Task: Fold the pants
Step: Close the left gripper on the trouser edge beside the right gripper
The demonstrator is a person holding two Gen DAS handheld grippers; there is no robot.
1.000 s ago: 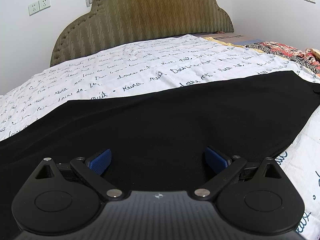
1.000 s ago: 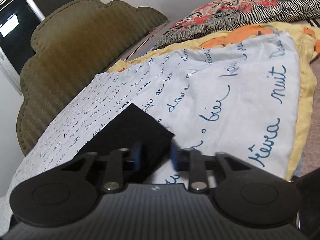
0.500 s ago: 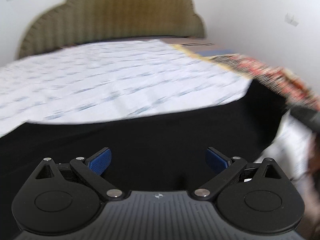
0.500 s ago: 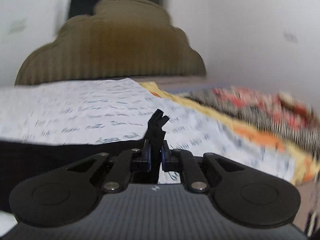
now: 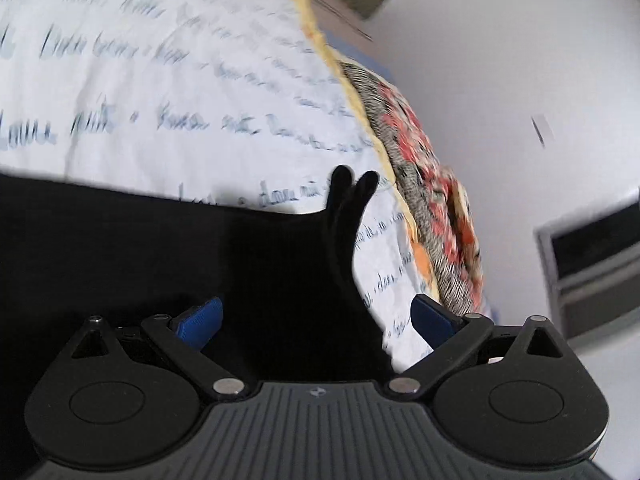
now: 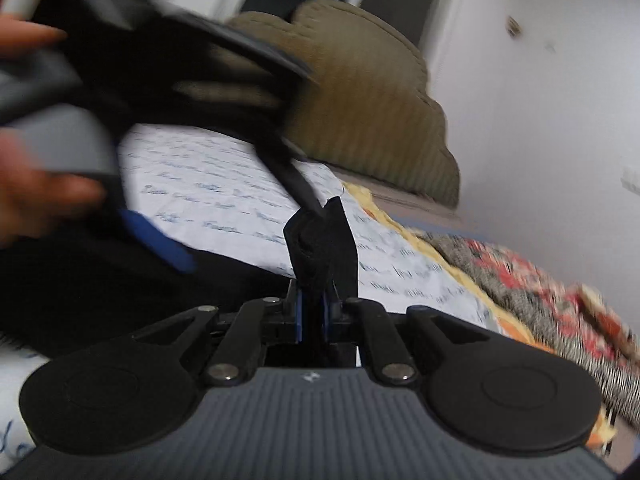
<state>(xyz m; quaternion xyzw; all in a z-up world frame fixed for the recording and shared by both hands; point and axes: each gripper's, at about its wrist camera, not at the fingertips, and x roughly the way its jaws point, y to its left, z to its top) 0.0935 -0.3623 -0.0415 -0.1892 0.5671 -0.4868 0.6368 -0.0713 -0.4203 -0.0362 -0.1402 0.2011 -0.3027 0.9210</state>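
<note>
The black pants (image 5: 168, 248) lie spread on the white bedsheet with blue handwriting print (image 5: 168, 80). My right gripper (image 6: 313, 316) is shut on a corner of the pants (image 6: 324, 240) and holds it lifted above the bed. That raised corner shows in the left wrist view (image 5: 344, 208) as a black peak. My left gripper (image 5: 316, 318) is open and empty, low over the black fabric just behind the raised corner. It also shows blurred in the right wrist view (image 6: 160, 244), close on the left, held by a hand.
An olive padded headboard (image 6: 360, 96) stands at the bed's far end. A red floral and striped blanket (image 6: 540, 292) and a yellow sheet edge (image 5: 352, 96) lie at the right side. White walls surround the bed.
My right gripper closed on the pants corner and lifted it. My left gripper swung right towards that corner and stayed open. Both views are motion-blurred.
</note>
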